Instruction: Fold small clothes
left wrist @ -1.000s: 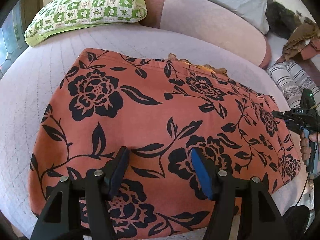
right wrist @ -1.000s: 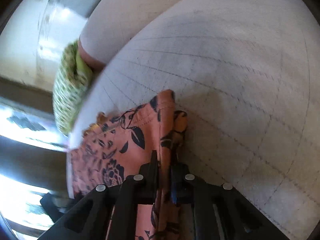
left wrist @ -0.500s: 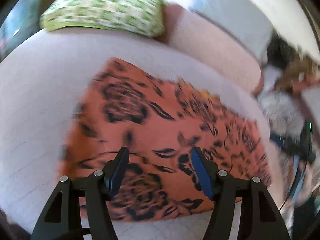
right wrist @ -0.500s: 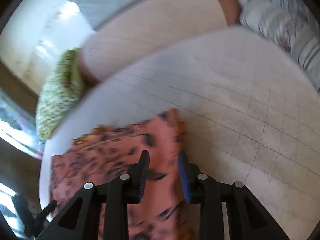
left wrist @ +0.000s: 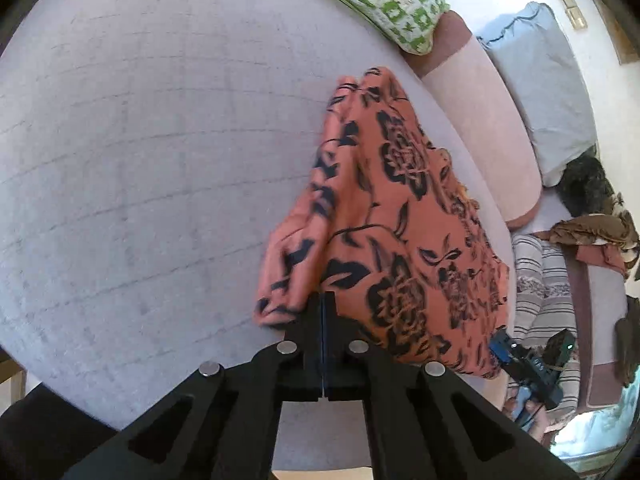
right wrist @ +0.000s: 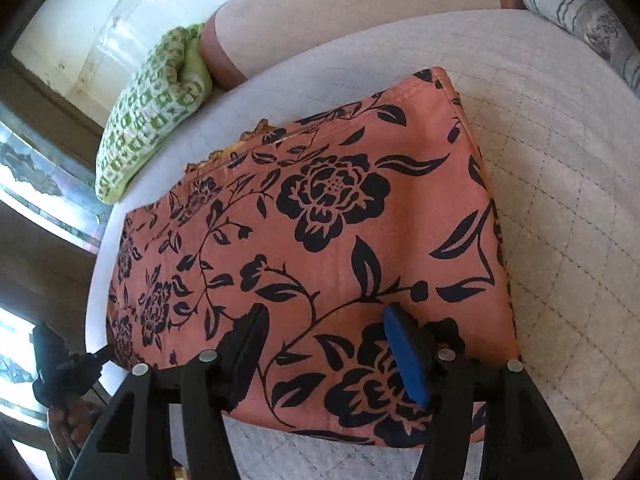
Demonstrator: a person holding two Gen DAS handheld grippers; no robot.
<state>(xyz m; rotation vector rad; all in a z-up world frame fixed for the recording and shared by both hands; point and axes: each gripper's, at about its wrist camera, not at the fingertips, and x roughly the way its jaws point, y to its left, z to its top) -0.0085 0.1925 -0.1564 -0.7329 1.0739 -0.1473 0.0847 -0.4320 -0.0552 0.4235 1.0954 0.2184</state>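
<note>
We see the orange floral cloth [right wrist: 320,220] lying on the pale quilted bed [right wrist: 560,160]. Our left gripper [left wrist: 323,300] pinches its near edge; our right gripper [right wrist: 324,320] is opening, empty, over the cloth

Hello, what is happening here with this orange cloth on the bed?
A person is folding an orange floral garment on a quilted bed, holding a gripper in each hand. The left gripper is shut on one edge of the garment, where the fabric bunches up. The right gripper hangs over the opposite end with its jaws opening; the fabric lies flat below them, not gripped. A green pillow lies at the head of the bed.
</note>
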